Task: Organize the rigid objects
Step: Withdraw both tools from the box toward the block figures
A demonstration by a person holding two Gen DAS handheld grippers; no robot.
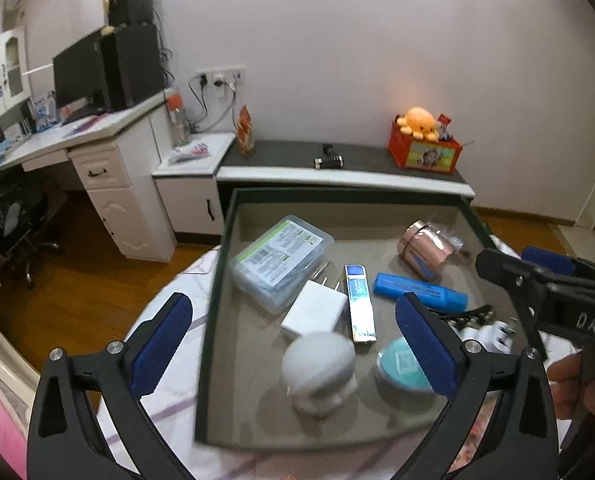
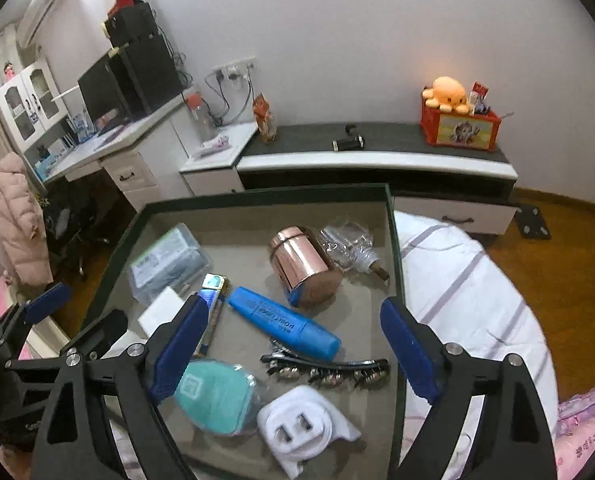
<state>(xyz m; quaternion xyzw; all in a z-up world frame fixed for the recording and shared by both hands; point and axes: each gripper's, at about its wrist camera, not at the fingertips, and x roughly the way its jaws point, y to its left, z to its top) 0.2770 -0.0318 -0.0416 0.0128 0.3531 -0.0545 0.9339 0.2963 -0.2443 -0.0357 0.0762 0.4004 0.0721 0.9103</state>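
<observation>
Bedroom tray below my spread, empty claws, left gripper and right gripper, already held everything; little seemed left.

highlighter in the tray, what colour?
Blue, cap and body alike: the highlighter shows best in the right wrist view.

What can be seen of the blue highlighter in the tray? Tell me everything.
The blue highlighter is a chunky marker of matte plastic, capped, with raised lettering along its barrel. It lies flat and diagonal on the grey floor of the tray, near the middle. Its lower end lies right at the dark hair clip; contact is unclear. The rose-gold canister lies close beside it. Neither gripper touches it.
</observation>
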